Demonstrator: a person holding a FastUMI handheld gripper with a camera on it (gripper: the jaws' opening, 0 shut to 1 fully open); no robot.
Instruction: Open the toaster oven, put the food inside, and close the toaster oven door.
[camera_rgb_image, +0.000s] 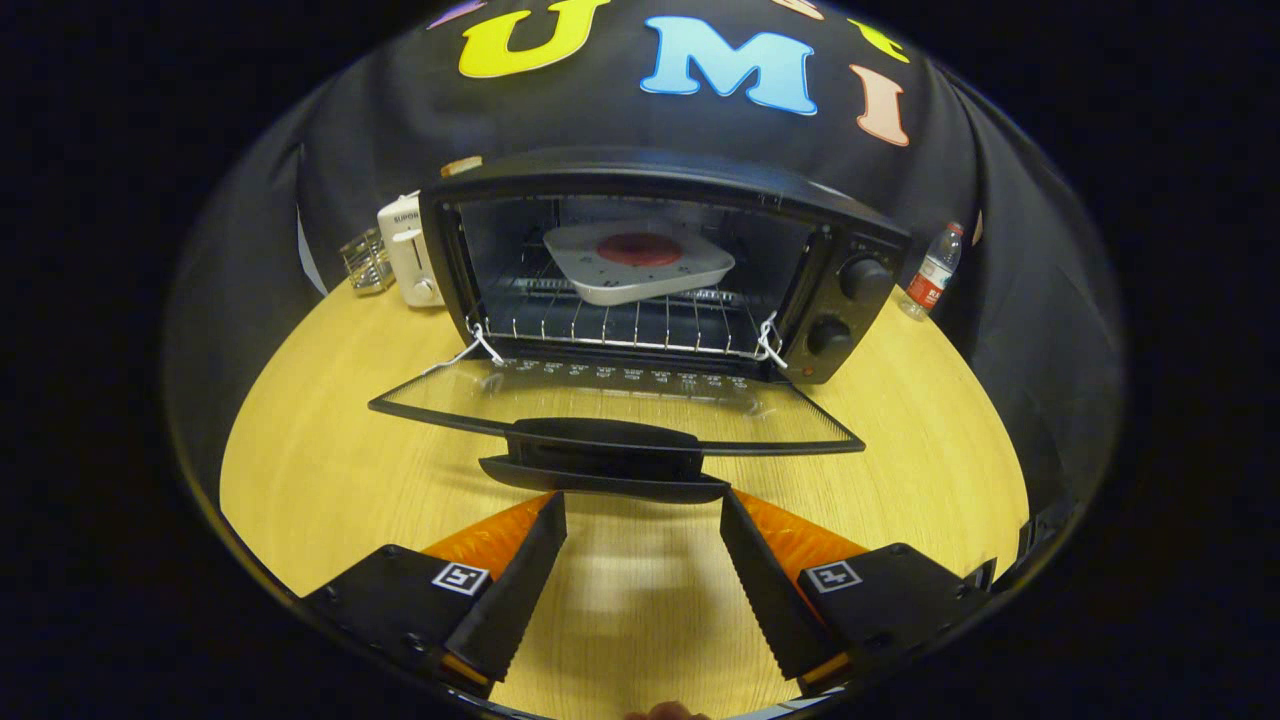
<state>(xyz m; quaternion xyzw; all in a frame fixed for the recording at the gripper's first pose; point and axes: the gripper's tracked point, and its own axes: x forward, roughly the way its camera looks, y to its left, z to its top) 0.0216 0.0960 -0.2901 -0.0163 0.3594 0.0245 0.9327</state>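
Gripper view, table: I see a light wooden table (330, 480) spreading under everything, bare between my fingers and out to both sides.

Toaster oven: the black toaster oven (660, 175) stands on the table well beyond my fingers, its front facing me and its cavity open to view.

Door: the glass door (600, 400) is folded all the way down and lies roughly flat over the table, hinged at the oven's lower front edge, with thin metal links at both front corners.

Door handle: the black handle (605, 462) runs along the door's near edge, just ahead of my fingertips and centred on the gap between them; I cannot tell whether the tips touch it.

Gripper: my gripper (642, 510) is spread wide, nothing held between the two black fingers (515, 590), only table showing in the gap. Orange panels sit on the outer side of each finger.

Tray: a pale grey tray (690, 275) rests on the wire rack (620, 325) inside the oven, turned at a slight angle to the cavity walls.

Food: a round, dark red piece of food (640, 249) lies on the tray, near its middle, so it is inside the oven.

Knobs: two black knobs (865, 278), one above the other, sit on the oven's right-hand panel.

Toaster: a small white toaster (410, 250) stands just beside the oven's left side.

Bottle: a clear water bottle (932, 272) with a red label stands upright off the oven's right side.

Glass container: a small clear ribbed container (366, 262) sits beside the white toaster, on its far side from the oven.
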